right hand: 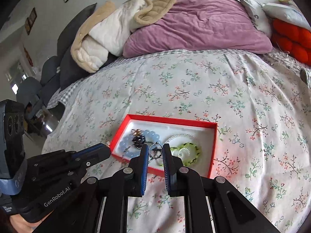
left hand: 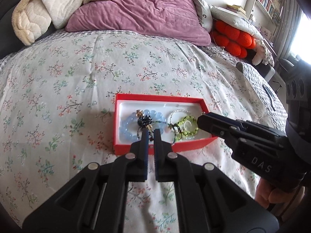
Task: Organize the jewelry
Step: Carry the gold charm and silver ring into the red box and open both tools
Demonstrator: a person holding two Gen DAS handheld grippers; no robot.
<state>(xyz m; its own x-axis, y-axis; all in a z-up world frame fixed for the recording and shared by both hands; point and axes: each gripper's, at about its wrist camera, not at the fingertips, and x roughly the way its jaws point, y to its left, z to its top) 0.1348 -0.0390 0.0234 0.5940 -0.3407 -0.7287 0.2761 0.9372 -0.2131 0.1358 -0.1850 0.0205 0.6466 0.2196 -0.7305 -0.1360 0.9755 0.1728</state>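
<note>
The left claw (left hand: 151,134), jaws nearly together, seems pinched on a dark beaded strand (left hand: 144,120) just ahead in the red box (left hand: 161,97); the right claw (right hand: 155,151), jaws apart, hovers beside, probably ready to untangle.

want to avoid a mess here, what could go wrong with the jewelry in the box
1. The dark beaded strand lies across the blue bead bracelet and runs toward the green bracelet; lifting one may drag the others.
2. The red box sits on soft bedding and could tip if pushed.
3. Both grippers crowd its near edge and might collide.
</note>
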